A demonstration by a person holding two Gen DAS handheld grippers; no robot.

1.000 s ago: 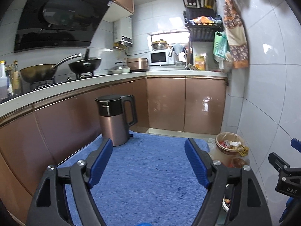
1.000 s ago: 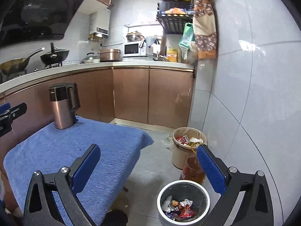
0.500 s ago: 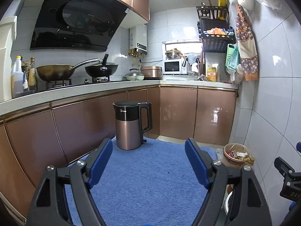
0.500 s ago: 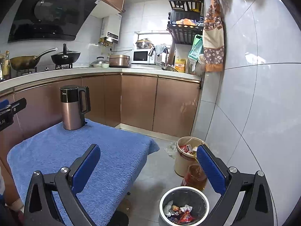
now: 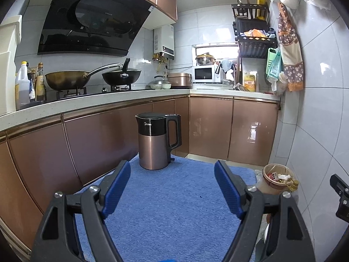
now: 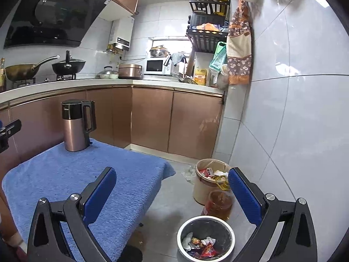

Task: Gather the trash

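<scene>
A grey round trash bin (image 6: 206, 238) holding several wrappers stands on the floor below my right gripper (image 6: 172, 187), which is open and empty. A beige bin (image 6: 210, 181) full of trash stands behind it by the wall; it also shows in the left wrist view (image 5: 276, 180). My left gripper (image 5: 172, 185) is open and empty above the blue towel-covered table (image 5: 174, 207). I see no loose trash on the towel.
A copper and black electric kettle (image 5: 156, 140) stands at the table's far edge, also in the right wrist view (image 6: 76, 125). An amber jar (image 6: 218, 204) sits between the two bins. Brown cabinets and a counter with woks run along the left and back. A tiled wall stands on the right.
Both grippers have lifted and tilted upward, so the kettle and bins sit lower in view. Both stay open and empty.
</scene>
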